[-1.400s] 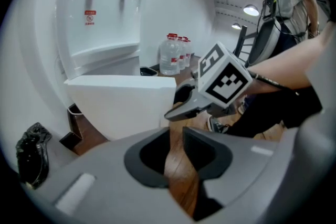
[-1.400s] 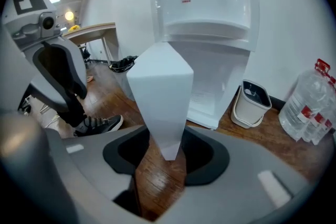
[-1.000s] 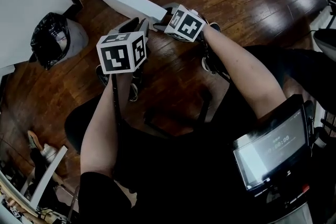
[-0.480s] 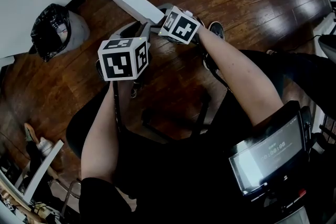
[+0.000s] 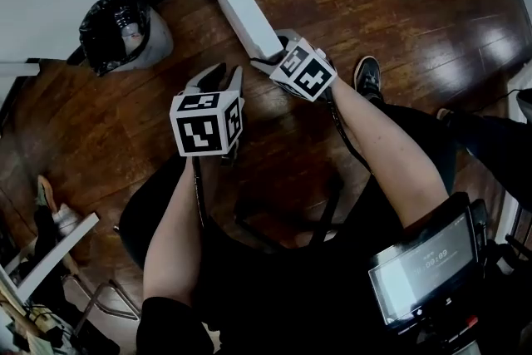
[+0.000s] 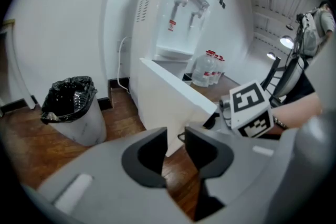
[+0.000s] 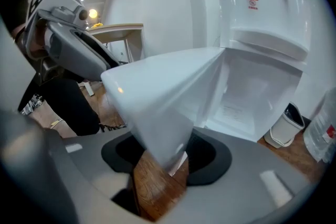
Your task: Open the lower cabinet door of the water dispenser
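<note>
water dispenser (image 6: pixel 160 18): white, upright against a white wall, two taps over a drip recess, standing on a dark wooden floor (image 5: pixel 399 12). lower cabinet door (image 5: pixel 245 12): white, swung well out from the dispenser's base, its free edge pointing toward the person, the white cabinet interior exposed behind it. right hand-held gripper (image 7: pixel 165 157): jaws closed about halfway on the free edge of the lower cabinet door, a pad on each face of the panel; angled downward; its marker cube (image 5: pixel 306 71) just behind the door's end in the head view. left hand-held gripper (image 6: pixel 176 136): jaws set narrowly apart and just now opening, nothing between them, only floor and the door's lower corner visible beyond the gap; held near the door's free edge, beside the right hand-held gripper, apart from the door; second marker cube (image 5: pixel 208 122) on top. waste bin (image 6: pixel 71 110): pale, lined with a black bag, on the floor by the wall, on the side of the dispenser away from the right hand-held gripper. water bottles (image 6: pixel 207 68): clear, red-capped, grouped on the floor behind the dispenser. screen device (image 5: pixel 420 266): lit display at the person's right side, print too small to read.
</note>
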Demonstrator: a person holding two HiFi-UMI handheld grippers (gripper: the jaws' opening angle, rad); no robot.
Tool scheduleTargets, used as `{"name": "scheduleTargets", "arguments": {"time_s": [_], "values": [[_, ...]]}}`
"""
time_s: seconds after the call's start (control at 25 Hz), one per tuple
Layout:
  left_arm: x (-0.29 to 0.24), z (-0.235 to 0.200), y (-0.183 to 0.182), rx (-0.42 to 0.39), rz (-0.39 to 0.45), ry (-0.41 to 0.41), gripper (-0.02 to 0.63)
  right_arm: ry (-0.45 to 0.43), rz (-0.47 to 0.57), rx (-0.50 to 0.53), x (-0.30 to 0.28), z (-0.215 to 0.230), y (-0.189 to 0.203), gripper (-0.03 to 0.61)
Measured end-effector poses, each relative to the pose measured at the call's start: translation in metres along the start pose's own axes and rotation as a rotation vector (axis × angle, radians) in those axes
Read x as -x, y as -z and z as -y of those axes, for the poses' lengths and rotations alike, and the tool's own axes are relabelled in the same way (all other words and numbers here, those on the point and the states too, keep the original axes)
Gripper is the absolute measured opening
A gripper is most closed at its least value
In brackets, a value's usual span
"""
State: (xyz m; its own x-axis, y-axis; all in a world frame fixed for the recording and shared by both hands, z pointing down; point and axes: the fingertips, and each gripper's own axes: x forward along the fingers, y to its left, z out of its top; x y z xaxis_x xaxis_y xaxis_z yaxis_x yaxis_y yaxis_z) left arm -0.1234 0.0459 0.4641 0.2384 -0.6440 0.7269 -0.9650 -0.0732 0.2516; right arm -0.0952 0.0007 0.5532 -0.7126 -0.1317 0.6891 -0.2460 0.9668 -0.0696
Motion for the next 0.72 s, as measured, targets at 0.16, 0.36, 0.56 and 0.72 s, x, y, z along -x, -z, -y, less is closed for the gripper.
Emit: {"name": "scheduleTargets", "arguments": {"time_s": [0.16, 0.36, 0.56, 0.72], "values": [[0.021, -0.036, -0.012, 0.066, 0.071, -0.050, 0.124, -0.064, 0.012, 0.056, -0.026, -0.039, -0.024, 0.206], [0.051, -0.088, -0.044, 0.175, 0.201, -0.113, 0.123, -0.092, 0.028, 0.121, -0.057, -0.067, -0.054, 0.233], [0.065, -0.112, -0.053, 0.215, 0.247, -0.132, 0.123, -0.106, 0.053, 0.107, -0.073, -0.077, -0.070, 0.242], [0.069, -0.113, -0.051, 0.203, 0.248, -0.128, 0.123, -0.120, 0.072, 0.112, -0.080, -0.085, -0.080, 0.239]]}}
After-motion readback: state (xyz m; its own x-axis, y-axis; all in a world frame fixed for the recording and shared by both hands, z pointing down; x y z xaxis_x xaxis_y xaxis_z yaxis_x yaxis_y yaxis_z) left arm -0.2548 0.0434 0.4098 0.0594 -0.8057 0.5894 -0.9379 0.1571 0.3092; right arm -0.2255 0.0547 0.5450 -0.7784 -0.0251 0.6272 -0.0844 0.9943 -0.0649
